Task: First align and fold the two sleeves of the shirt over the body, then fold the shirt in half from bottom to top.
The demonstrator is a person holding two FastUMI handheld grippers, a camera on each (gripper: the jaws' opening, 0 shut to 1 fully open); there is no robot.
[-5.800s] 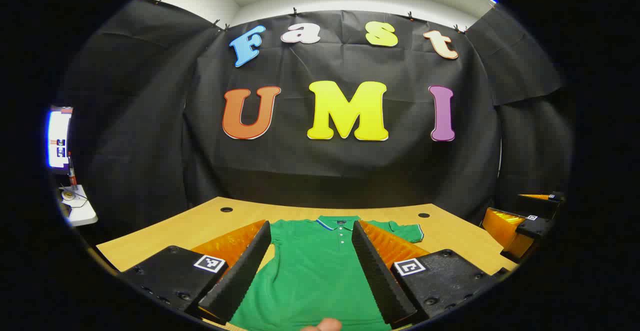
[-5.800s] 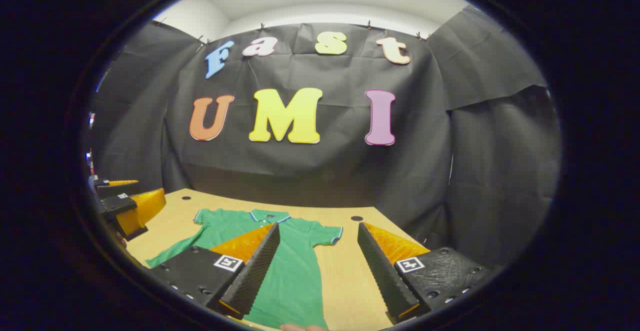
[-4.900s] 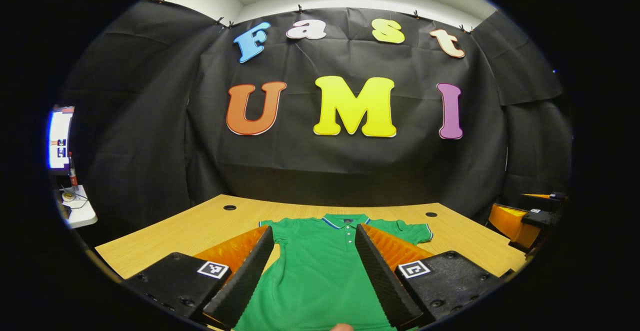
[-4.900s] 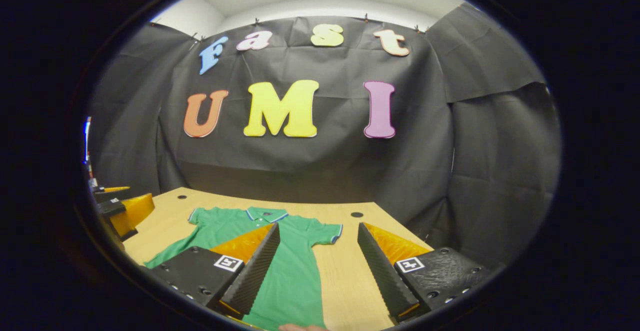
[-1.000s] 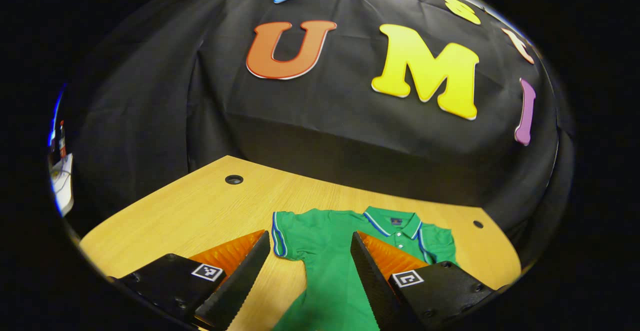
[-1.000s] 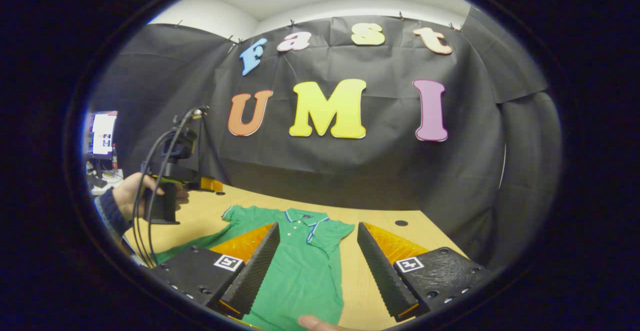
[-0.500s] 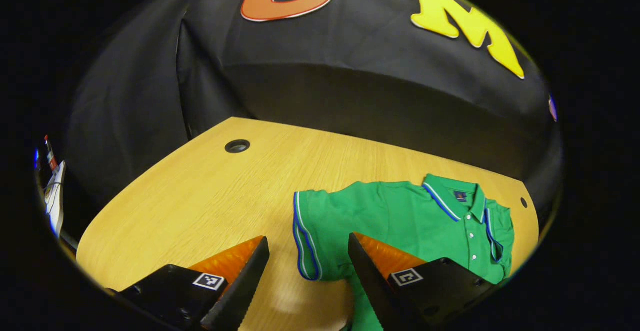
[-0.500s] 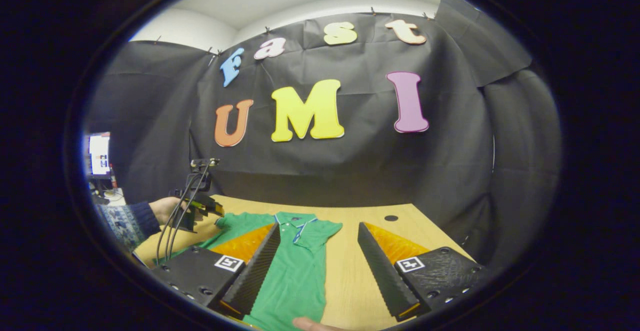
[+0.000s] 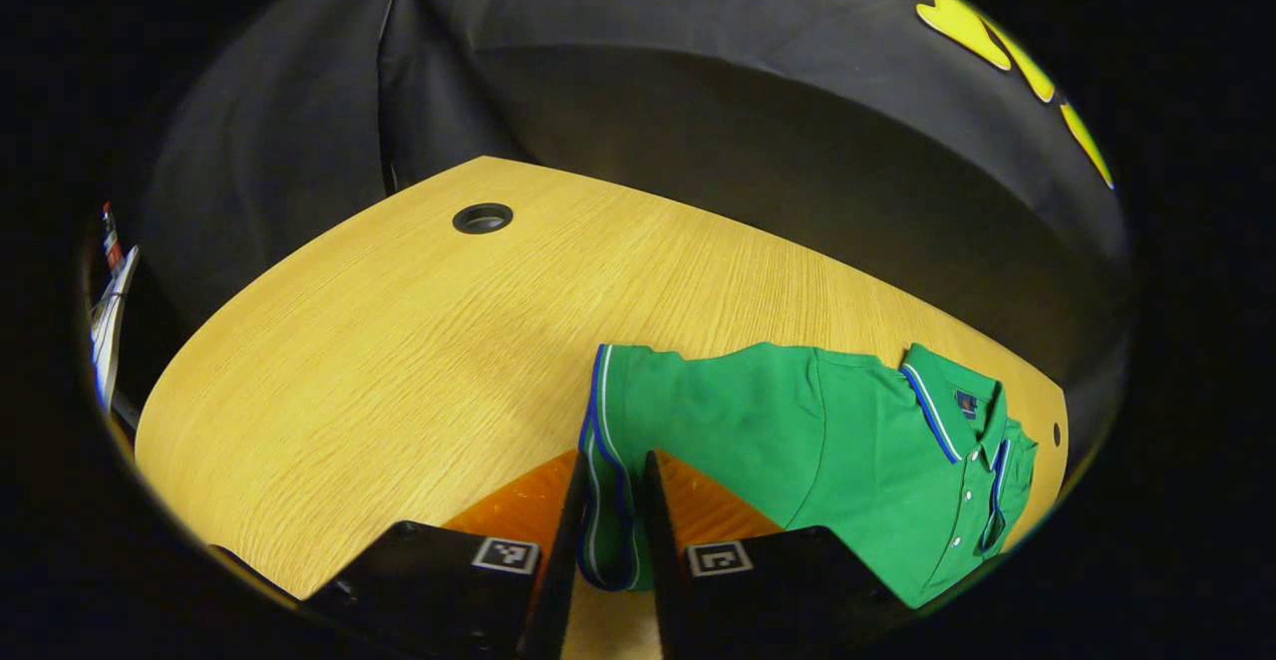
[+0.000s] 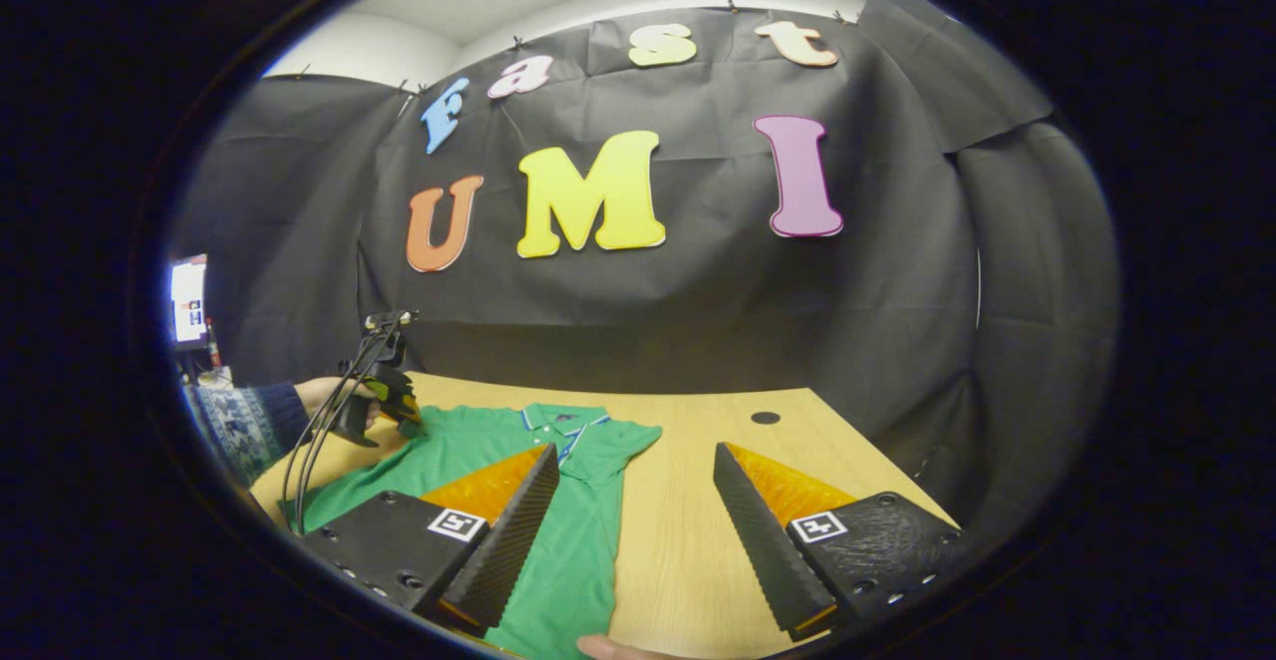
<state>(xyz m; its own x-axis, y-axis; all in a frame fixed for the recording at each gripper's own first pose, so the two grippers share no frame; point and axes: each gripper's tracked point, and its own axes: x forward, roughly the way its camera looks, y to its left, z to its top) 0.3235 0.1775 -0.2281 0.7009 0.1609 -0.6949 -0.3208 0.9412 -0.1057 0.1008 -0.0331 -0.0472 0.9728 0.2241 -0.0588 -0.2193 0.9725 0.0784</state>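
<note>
Two grippers: left gripper (image 9: 610, 540) jaws pinching sleeve (image 9: 608, 500); right gripper (image 10: 628, 520) jaws spread above shirt (image 10: 578, 540).

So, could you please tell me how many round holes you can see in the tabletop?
2: one hole at the far left of the table in the left gripper view, another far right, beyond the shirt. The shirt may hide others.

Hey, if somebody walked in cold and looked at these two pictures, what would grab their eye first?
Most striking is the green polo shirt lying on the wooden table. In the left gripper view, the left gripper has its jaws closed on the striped cuff of one sleeve. In the right gripper view, the right gripper sits open above the shirt's lower part, gripping nothing.
</note>
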